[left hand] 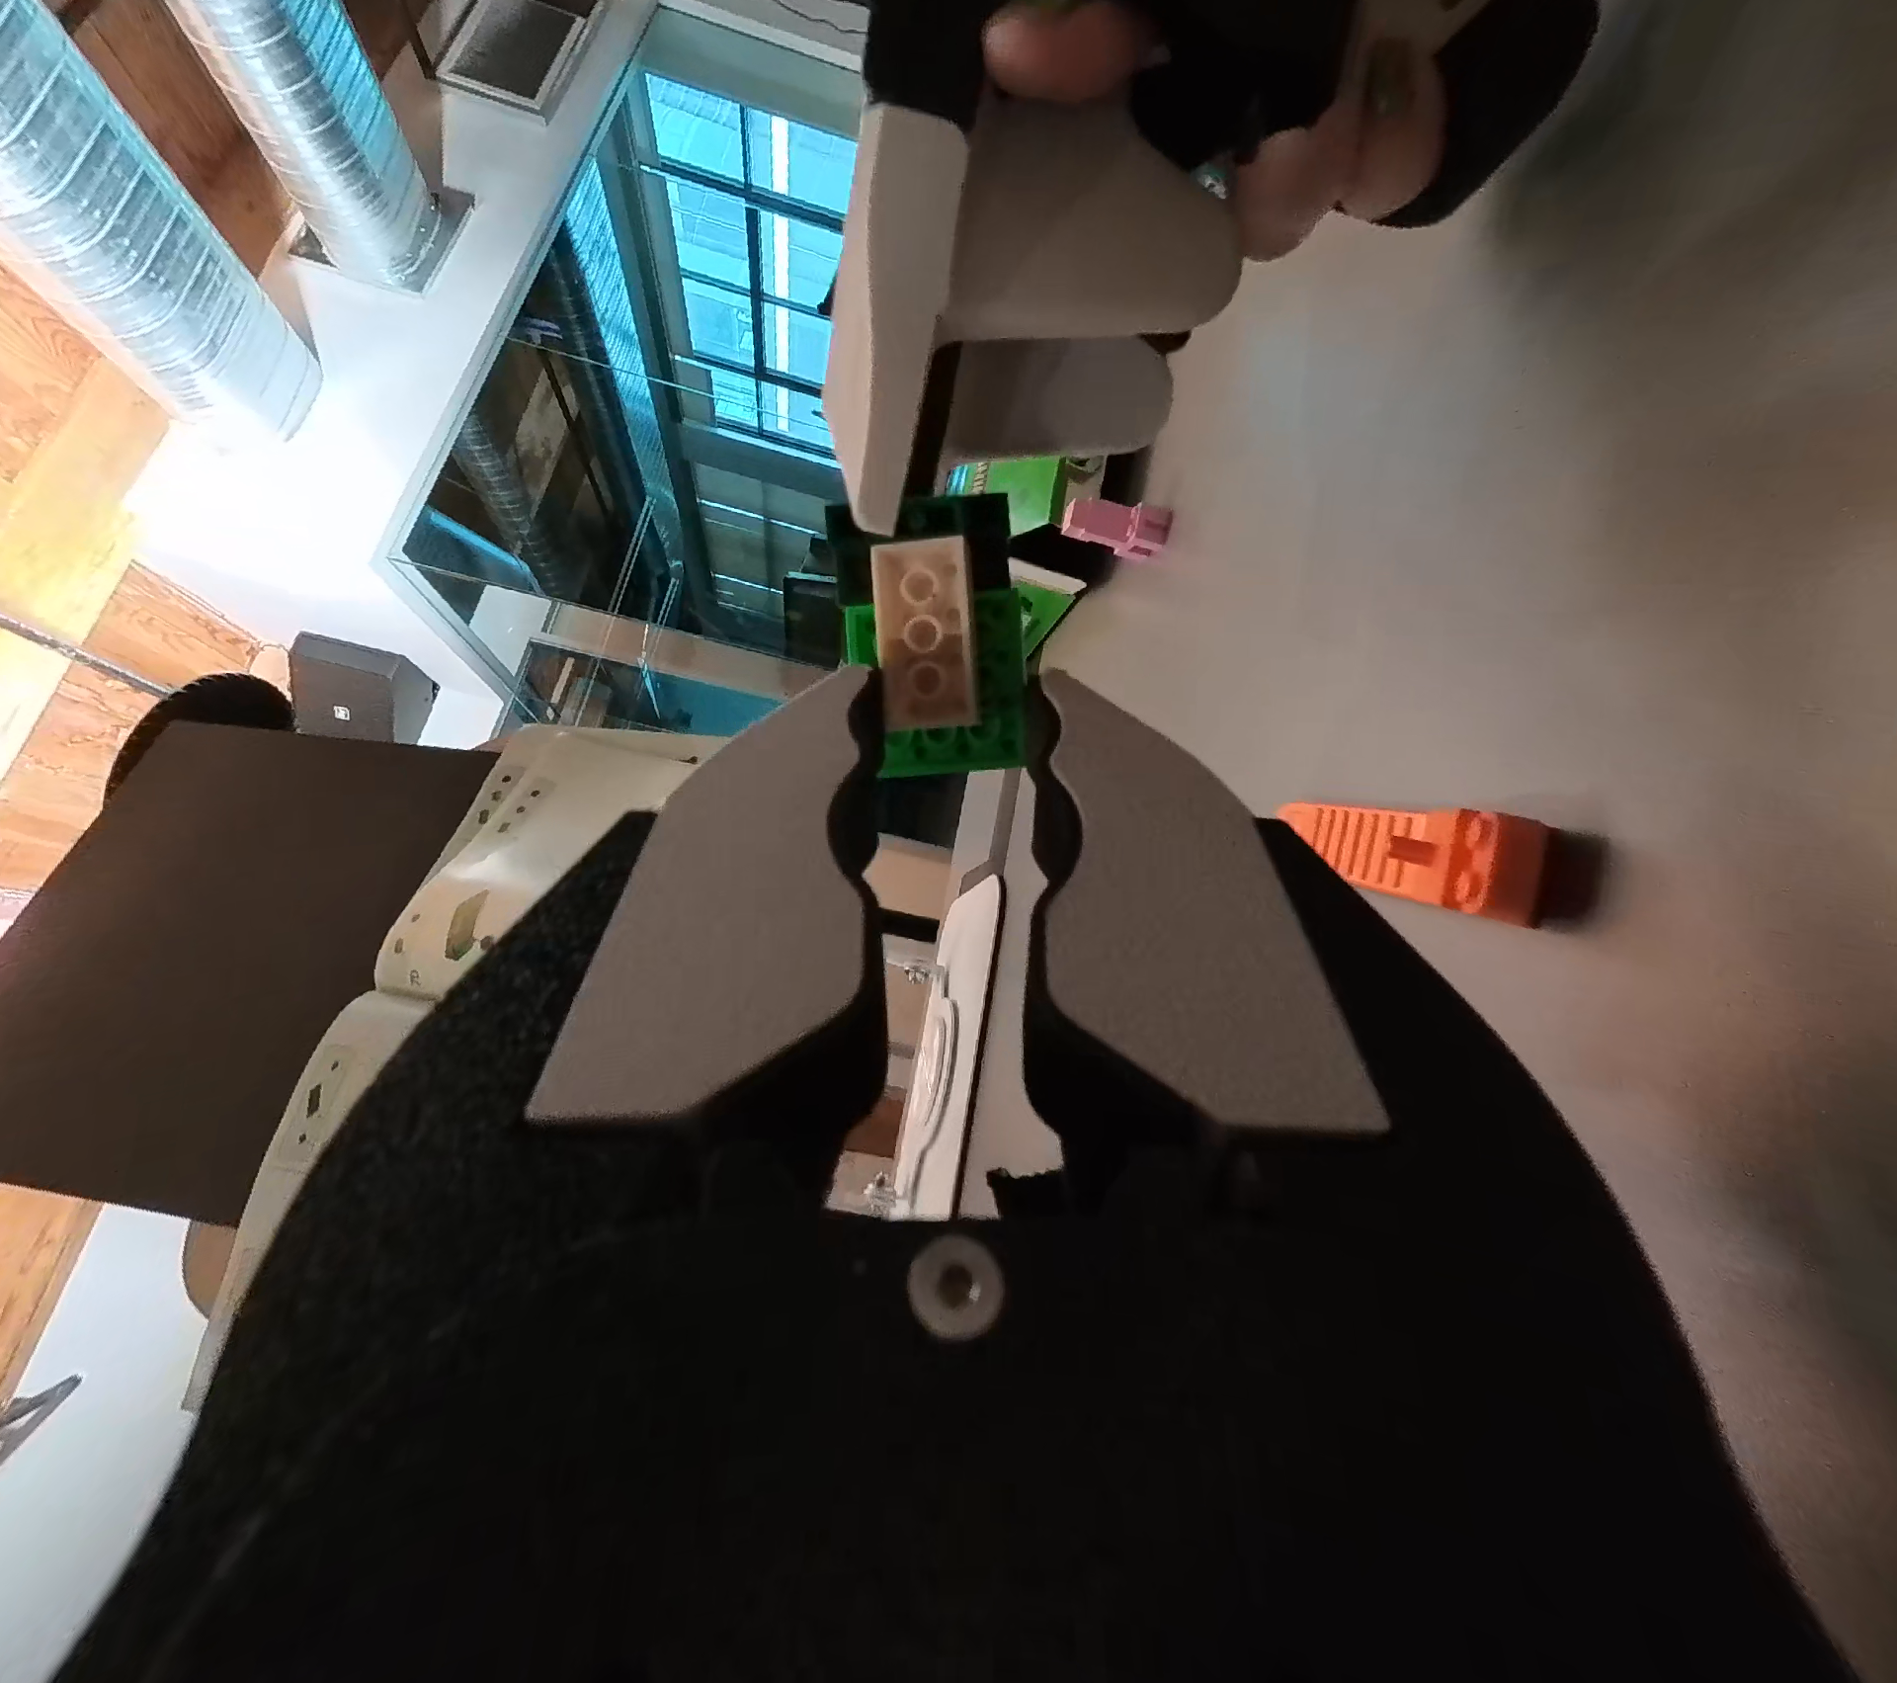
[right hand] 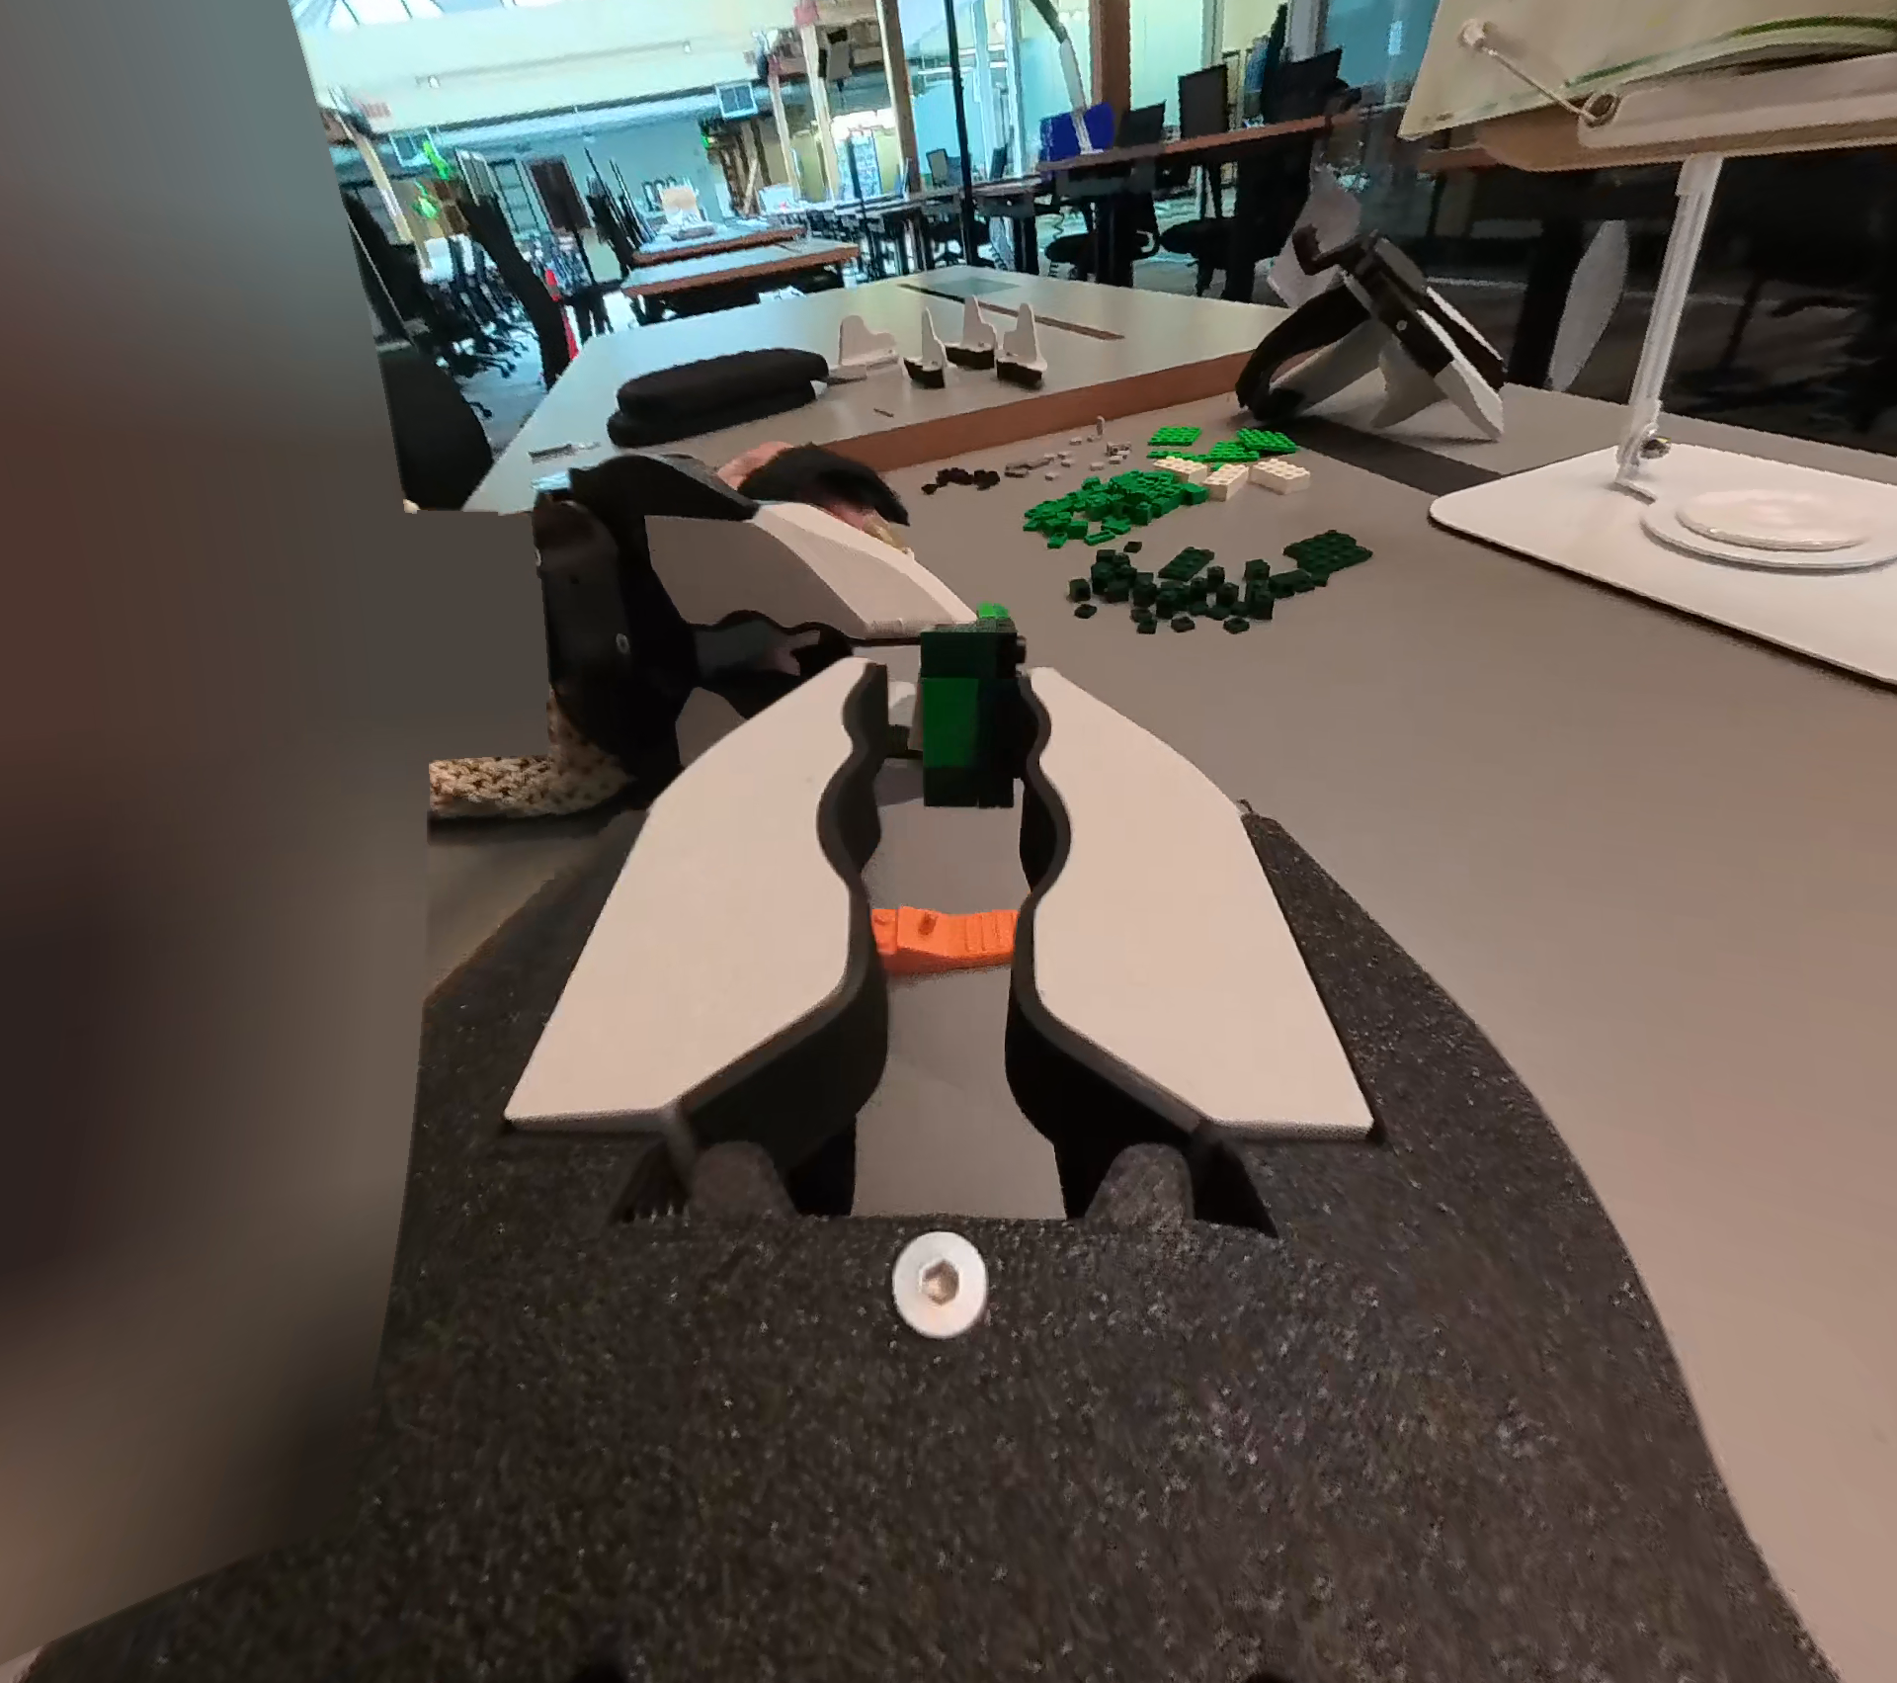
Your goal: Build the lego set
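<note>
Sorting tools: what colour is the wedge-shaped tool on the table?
Orange; left wrist view shows it best.

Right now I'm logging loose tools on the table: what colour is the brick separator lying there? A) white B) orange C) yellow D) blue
B: the brick separator lying on the grey table is orange, and the right wrist view shows it between the right claw's fingers.

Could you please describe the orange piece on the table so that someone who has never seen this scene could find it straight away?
Start from the grey table, then find the loose heaps of green bricks and dark green bricks on it. Well short of those heaps lies the orange piece, framed in the right wrist view between the right gripper fingers. It is the only orange item, a ridged wedge lying alone.
</note>
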A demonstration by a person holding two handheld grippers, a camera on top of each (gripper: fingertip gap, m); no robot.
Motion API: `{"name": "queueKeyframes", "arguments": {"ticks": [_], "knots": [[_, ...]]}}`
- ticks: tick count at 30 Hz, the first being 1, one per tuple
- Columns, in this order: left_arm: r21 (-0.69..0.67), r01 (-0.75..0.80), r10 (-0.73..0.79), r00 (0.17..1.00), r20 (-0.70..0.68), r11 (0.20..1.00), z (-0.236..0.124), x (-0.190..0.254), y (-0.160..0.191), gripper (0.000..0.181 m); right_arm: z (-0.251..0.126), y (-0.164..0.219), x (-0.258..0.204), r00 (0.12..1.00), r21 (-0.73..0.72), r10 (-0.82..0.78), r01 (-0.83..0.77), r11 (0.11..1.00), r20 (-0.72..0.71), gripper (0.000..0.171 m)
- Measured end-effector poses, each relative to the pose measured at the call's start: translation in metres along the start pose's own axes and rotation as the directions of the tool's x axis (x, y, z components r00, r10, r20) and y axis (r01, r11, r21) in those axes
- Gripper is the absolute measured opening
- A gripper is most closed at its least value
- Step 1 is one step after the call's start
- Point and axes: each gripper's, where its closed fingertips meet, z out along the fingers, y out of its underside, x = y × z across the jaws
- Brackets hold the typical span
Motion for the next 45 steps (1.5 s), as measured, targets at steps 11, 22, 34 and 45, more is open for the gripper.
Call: {"name": "queueKeyframes", "arguments": {"ticks": [11, 22, 34, 45], "knots": [[-0.029, -0.007, 0.008, 1.0, 0.024, 1.0, 0.0011, -0.0038, 0.002, 0.025, 0.002, -0.0015, 0.0016, 0.999, 0.009, 0.041, -0.041, 0.999, -0.021, 0.026], [-0.025, 0.002, -0.001, 0.999, 0.034, 1.0, 0.0009, -0.0055, -0.0006, 0.025, 0.0017, -0.0022, 0.0007, 0.997, -0.001, -0.056, 0.056, 0.998, -0.059, 0.026], [-0.038, -0.003, 0.005, 0.999, 0.045, 0.999, 0.0023, -0.0071, 0.0008, 0.025, 0.0046, -0.0033, 0.0046, 0.991, 0.019, -0.066, 0.069, 0.997, -0.118, 0.021], [-0.046, -0.017, 0.02, 0.998, 0.063, 0.999, 0.0023, -0.0102, -0.0006, 0.025, 0.0048, -0.0059, 0.0032, 0.992, 0.027, -0.047, 0.051, 0.998, -0.114, 0.02]]}}
